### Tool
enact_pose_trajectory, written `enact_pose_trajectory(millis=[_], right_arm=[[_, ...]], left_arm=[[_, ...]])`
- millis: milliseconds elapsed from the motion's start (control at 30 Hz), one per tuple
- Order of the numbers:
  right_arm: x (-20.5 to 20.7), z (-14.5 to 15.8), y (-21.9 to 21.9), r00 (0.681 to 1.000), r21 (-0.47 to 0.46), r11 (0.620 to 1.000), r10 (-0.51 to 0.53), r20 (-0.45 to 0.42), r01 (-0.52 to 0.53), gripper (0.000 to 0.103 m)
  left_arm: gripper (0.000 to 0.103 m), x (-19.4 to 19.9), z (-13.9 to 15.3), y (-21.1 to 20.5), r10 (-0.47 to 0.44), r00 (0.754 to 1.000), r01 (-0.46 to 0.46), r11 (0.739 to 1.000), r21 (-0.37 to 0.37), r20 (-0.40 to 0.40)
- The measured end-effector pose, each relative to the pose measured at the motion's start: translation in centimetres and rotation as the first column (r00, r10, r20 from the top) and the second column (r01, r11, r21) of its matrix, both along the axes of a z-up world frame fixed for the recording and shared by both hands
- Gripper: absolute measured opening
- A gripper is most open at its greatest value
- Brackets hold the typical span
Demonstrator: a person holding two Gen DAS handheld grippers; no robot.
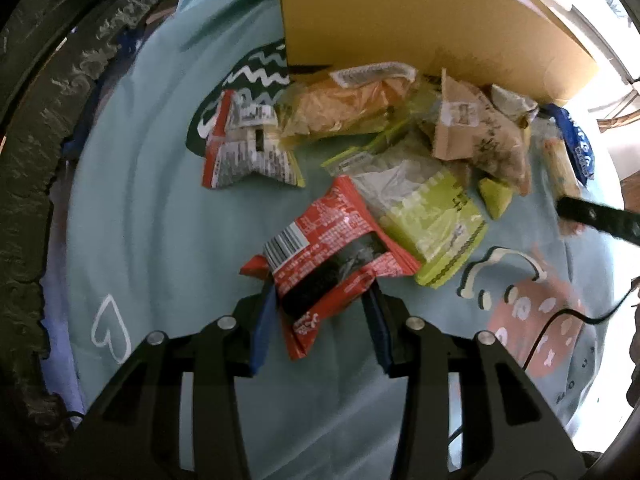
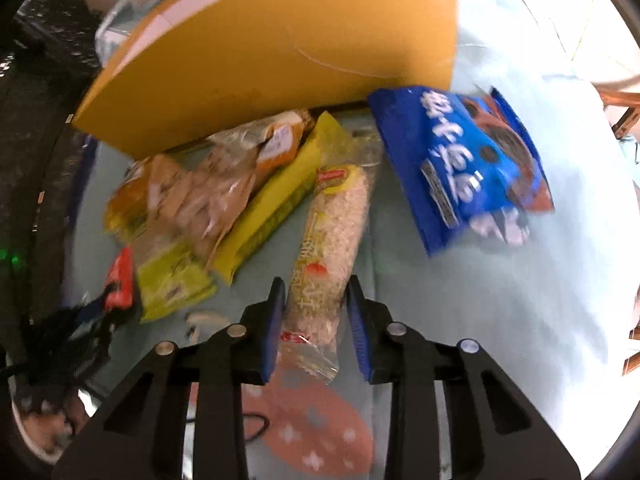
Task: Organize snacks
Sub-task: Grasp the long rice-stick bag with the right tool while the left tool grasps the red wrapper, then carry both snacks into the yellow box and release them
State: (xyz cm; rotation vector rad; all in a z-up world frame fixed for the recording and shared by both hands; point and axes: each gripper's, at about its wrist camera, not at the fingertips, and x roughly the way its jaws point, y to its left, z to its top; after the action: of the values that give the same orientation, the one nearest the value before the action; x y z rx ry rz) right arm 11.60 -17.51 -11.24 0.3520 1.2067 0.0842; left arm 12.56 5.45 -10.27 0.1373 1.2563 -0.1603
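Gathering loose snacks from a pale blue printed cloth (image 1: pixel 160 208) was the step in hand, with a yellow cardboard box (image 1: pixel 400 20) standing at the far edge of the pile.

The left gripper (image 1: pixel 322 300) pinched a red snack packet (image 1: pixel 328 252) between its blue pads, the packet's far end resting against a lime-green pouch (image 1: pixel 436 216). Farther off lay a red and white packet (image 1: pixel 248 148), an orange bag (image 1: pixel 352 100) and a tan paper bag (image 1: pixel 476 132).

The right gripper (image 2: pixel 314 312) straddled the near end of a long clear rice-cracker sleeve (image 2: pixel 332 232); its left pad touched the wrapper, but a sliver of cloth showed beside the right pad, so the grasp looked unfinished. A blue cookie bag (image 2: pixel 464 164) lay to the right, near the box.

Next, probably, the right jaws needed to close fully, then both packets would need lifting toward the box.
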Motion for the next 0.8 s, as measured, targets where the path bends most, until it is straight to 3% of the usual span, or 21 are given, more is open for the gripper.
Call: enact_pose_trajectory(millis=[400, 800], right_arm=[[-4.5, 4.8, -0.2, 0.985, 0.106, 0.987, 0.102, 0.140, -0.117, 0.030], [-1.7, 12.4, -0.3, 0.929, 0.080, 0.985, 0.118, 0.352, -0.156, 0.030]], left_arm=[[0.041, -3.9, 5.5, 0.4, -0.009, 0.997, 0.014, 0.998, -0.060, 0.081], [0.041, 0.5, 13.3, -2.4, 0.014, 0.968, 0.020, 0.991, -0.134, 0.250]])
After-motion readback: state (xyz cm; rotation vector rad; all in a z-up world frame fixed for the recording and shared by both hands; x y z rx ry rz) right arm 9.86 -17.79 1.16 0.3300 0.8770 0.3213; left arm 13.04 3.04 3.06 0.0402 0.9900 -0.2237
